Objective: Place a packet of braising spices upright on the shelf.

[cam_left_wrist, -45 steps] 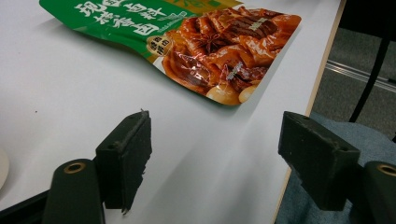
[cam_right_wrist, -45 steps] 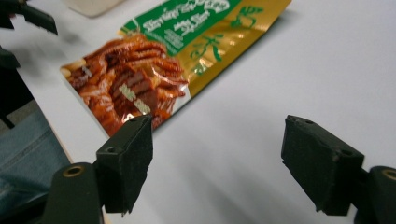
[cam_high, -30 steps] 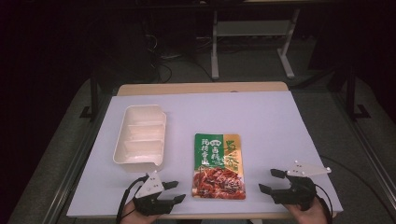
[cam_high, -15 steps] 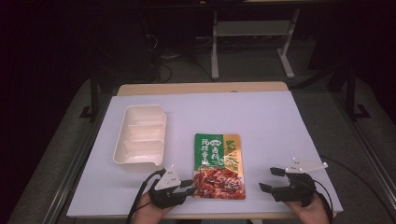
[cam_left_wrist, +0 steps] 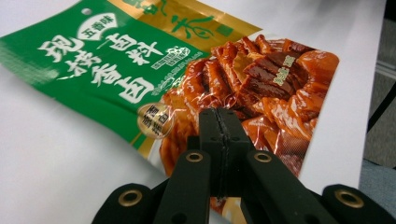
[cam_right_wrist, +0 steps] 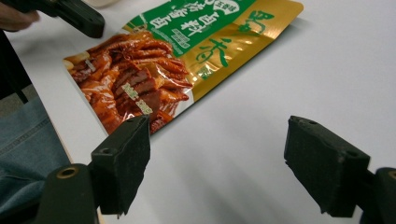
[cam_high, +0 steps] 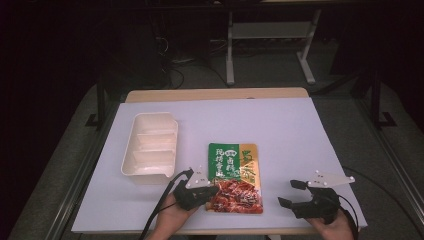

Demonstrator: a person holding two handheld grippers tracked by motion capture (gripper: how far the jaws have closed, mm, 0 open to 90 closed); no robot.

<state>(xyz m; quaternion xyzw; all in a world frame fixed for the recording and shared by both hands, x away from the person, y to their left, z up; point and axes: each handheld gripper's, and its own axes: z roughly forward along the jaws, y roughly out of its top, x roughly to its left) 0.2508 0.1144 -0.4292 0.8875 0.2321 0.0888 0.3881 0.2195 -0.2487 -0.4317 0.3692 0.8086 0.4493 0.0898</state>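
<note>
One bench (cam_high: 310,150), white-topped, carried a white compartment tray (cam_high: 150,150) and, just beside it, a flat foil food pouch (cam_high: 235,175). Pouch judged light, limp, slippery; best taken at an edge seam. Left tongs (cam_left_wrist: 219,126) had just been closing, now pinched on its near corner. Right tongs (cam_right_wrist: 217,163) stood wide, empty.

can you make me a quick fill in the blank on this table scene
1. The left hand-held gripper has its jaws ____ on the near edge of the green, gold and red foil food pouch.
2. The right hand-held gripper has its jaws ____ above the white table.
3. The white plastic tray has ____ compartments, all empty.

Missing words: shut; open; three
</note>
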